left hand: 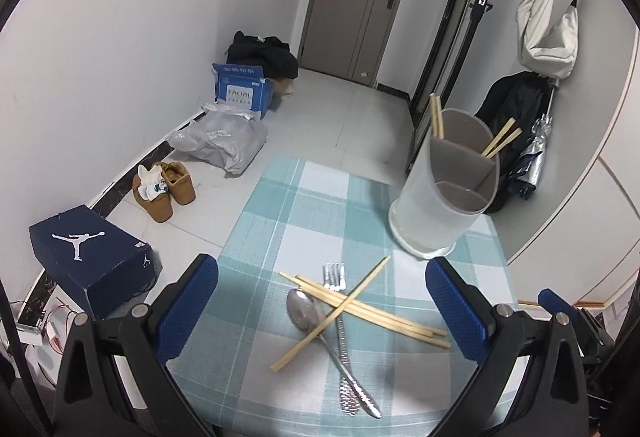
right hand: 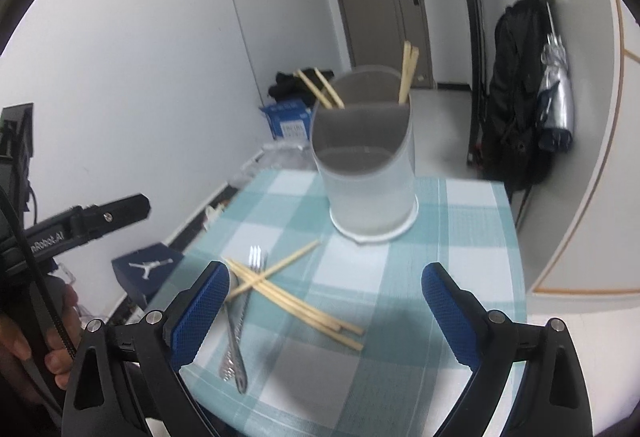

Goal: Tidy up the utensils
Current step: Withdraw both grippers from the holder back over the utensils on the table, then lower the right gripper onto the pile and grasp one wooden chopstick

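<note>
A loose pile lies on the teal plaid tablecloth (left hand: 280, 205): a metal spoon (left hand: 306, 311), a metal fork (left hand: 340, 317) and several wooden chopsticks (left hand: 360, 307) crossed over them. My left gripper (left hand: 324, 301) hovers above the pile, open and empty. A translucent divided utensil holder (left hand: 440, 205) stands behind and to the right, with chopsticks (left hand: 500, 143) in its rear compartments. In the right wrist view my right gripper (right hand: 326, 313) is open and empty, just right of the chopsticks (right hand: 304, 307) and fork (right hand: 256, 259), and the holder (right hand: 368, 177) is straight ahead. The spoon is mostly hidden behind the right gripper's left finger.
Left of the table, on the floor, are a navy shoe box (left hand: 92, 253), tan shoes (left hand: 164, 189), a plastic bag (left hand: 224, 141) and a blue carton (left hand: 244, 93). A black backpack (right hand: 516, 109) and a folded umbrella (right hand: 556, 97) hang at the right wall. A hand (right hand: 52, 337) holds the left tool.
</note>
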Tool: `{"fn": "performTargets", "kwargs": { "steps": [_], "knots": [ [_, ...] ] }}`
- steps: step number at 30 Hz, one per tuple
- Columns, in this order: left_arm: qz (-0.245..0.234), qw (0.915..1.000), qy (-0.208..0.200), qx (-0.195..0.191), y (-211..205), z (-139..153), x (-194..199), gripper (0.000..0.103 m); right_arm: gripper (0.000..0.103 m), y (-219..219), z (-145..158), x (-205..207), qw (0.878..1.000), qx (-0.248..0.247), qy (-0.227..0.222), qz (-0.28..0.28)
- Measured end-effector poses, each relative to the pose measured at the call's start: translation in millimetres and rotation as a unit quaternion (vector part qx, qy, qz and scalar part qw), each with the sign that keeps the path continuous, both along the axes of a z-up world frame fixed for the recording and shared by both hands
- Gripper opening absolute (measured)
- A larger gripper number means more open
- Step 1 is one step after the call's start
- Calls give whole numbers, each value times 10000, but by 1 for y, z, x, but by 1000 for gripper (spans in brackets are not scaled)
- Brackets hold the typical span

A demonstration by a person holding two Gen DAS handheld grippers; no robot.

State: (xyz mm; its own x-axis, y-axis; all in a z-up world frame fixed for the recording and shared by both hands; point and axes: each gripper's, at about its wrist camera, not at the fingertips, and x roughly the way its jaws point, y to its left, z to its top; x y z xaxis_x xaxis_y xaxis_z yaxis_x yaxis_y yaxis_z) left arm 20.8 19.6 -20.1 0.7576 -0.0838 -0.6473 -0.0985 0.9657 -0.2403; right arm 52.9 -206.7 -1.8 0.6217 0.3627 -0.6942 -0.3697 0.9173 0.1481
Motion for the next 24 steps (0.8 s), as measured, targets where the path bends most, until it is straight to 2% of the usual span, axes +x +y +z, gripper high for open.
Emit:
{"fn": "performTargets", "kwargs": {
  "steps": [3,6,8,15,17,20,24],
  "knots": [
    [95,9998,117,-91,8,-5,0,102,98,3,-14,6,9996,-68,287,-47],
    [98,9990,264,-356,19,-9,4,102,97,10,-25,11,9983,-250,524,-29],
    [111,9990,297,-320,21,-11,6,102,97,16,-32,14,9971,-381,659,25],
    [99,9971,543,-519,33,-17,13,102,92,38,-48,24,9933,-494,999,289],
    [40,9959,536,-725,39,-16,12,102,91,45,-50,28,9920,-552,1069,381],
    [78,9951,550,-817,49,-14,11,102,84,57,-53,35,9891,-705,1165,564],
    [247,9914,565,-1154,67,-12,10,102,65,75,-60,49,9844,-716,1383,813]
  ]
}}
